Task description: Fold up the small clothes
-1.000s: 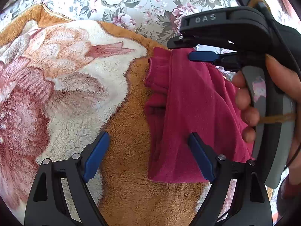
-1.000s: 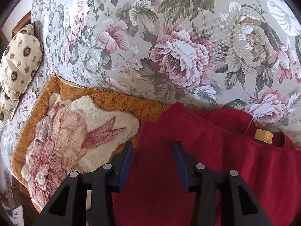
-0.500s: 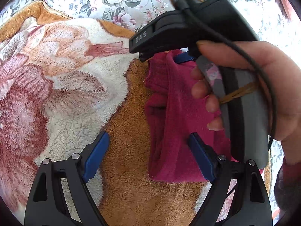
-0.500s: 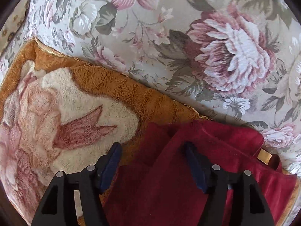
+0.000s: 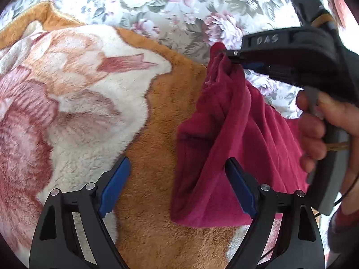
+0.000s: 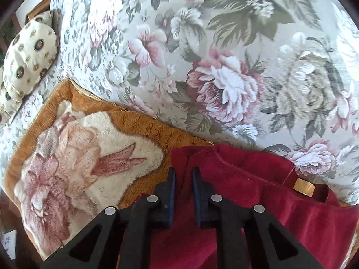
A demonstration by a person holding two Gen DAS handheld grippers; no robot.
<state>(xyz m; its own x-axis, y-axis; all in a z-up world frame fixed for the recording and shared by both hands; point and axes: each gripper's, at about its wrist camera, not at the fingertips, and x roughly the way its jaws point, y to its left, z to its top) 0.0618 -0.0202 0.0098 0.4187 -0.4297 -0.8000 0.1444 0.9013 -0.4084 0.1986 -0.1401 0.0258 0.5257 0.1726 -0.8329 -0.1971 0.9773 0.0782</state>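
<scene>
Left wrist view
- My left claw (image 5: 177,187): jaws wide apart, nothing between them; blue pads low over the fleece blanket (image 5: 74,103).
- Right pad of that claw: lies in front of the lower part of the red garment (image 5: 242,134); I cannot tell if it touches.
- Red garment: on the right side of the blanket, one corner pulled up into a peak, the rest draping down in folds to a flat lower edge on the orange fleece.
- My right claw (image 5: 231,59): reaches in from the right, tips pinched on that raised corner of the garment.
- My right hand (image 5: 314,134): wrapped round the grey handle of the right tool, fingers curled.
- Floral sheet (image 5: 179,6): beyond the blanket's far edge.

Right wrist view
- My right claw (image 6: 182,179): jaws nearly together, a narrow strip of red cloth held between the pads.
- Red garment (image 6: 258,192): fills the lower right, its edge rising to the pads; a gold label (image 6: 304,187) shows near the neckline at right.
- Fleece blanket (image 6: 74,157): left of the claw, orange border around a cream and pink flower.
- Floral sheet (image 6: 224,56): fills the upper part of the view.
- Patterned cushion (image 6: 29,53): far left, on the sheet, well apart from the garment.
</scene>
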